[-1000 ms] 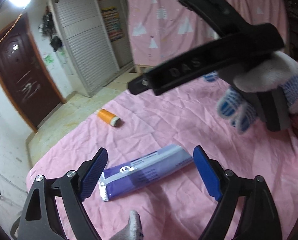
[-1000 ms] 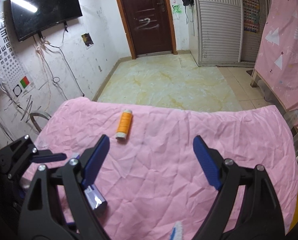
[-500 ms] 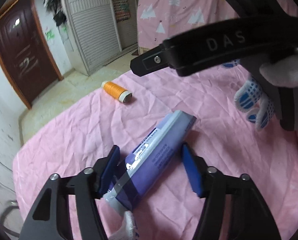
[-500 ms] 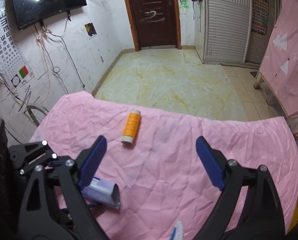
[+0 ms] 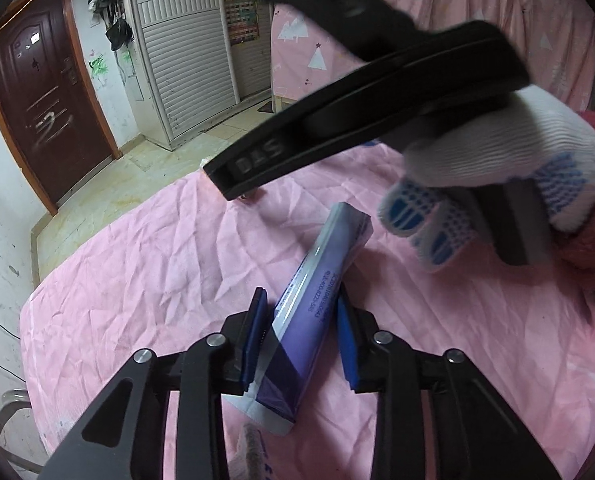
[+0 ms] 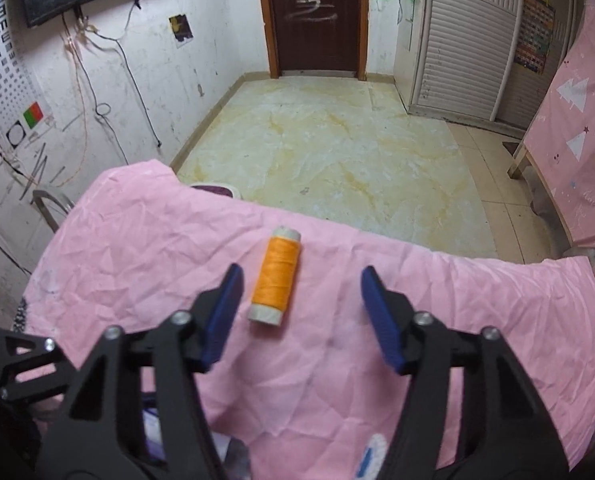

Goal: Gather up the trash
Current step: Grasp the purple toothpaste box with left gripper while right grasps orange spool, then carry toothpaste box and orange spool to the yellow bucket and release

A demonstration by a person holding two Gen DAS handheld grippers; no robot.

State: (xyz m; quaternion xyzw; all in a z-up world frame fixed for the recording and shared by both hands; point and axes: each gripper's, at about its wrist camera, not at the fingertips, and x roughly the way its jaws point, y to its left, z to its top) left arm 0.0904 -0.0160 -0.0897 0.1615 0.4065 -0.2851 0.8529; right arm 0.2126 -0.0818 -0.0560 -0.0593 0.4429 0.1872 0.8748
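Note:
A purple tube [image 5: 317, 280] lies on the pink tablecloth [image 5: 137, 280], running lengthwise between my left gripper's [image 5: 300, 296] blue pads. Those jaws are closing and both pads touch the tube's sides near its crimped end. An orange thread spool [image 6: 275, 276] lies on the cloth [image 6: 137, 240] just ahead of my right gripper [image 6: 302, 276], nearer its left finger. The right jaws are closing, with clear gaps on both sides of the spool. In the left wrist view a gloved hand [image 5: 497, 184] holds the right gripper above the tube's far end, and the spool is almost hidden behind it.
The table's far edge drops to a yellow marbled floor [image 6: 337, 140]. A dark door [image 6: 317, 16] and a roller-shutter cabinet [image 6: 457, 48] stand beyond. Furniture draped in pink cloth [image 6: 577, 132] is on the right, a metal chair back [image 6: 49, 208] on the left.
The left jaws narrowed from wide apart to touching the purple tube, which now lies along the fingers. The right gripper moved toward the orange spool and its jaws narrowed.

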